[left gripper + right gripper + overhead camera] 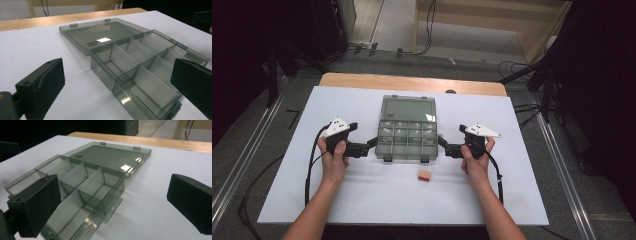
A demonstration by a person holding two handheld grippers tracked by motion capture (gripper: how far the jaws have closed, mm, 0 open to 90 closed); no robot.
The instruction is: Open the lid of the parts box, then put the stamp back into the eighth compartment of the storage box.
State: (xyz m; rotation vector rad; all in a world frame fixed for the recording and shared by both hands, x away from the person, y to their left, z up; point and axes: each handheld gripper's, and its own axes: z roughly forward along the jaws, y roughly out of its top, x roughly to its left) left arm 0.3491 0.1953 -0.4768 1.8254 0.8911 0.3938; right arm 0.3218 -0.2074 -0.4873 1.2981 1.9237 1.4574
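Flanking open organiser box (406,134) mid-worktop (337,200): left hand-held gripper (371,145), right hand-held gripper (443,142), both gaping, empty. Closing squarely on box side walls advisable; small orange block (424,175) lying just nearer person.

Left hand-held gripper (117,85): jaws wide apart, nothing between the pads. Clear grey compartment box (140,72) sits on the white desk (32,50) just ahead, right jaw overlapping its near right corner. Lid (102,35) is open, lying flat behind the tray. Dividers upright, visible compartments look empty.
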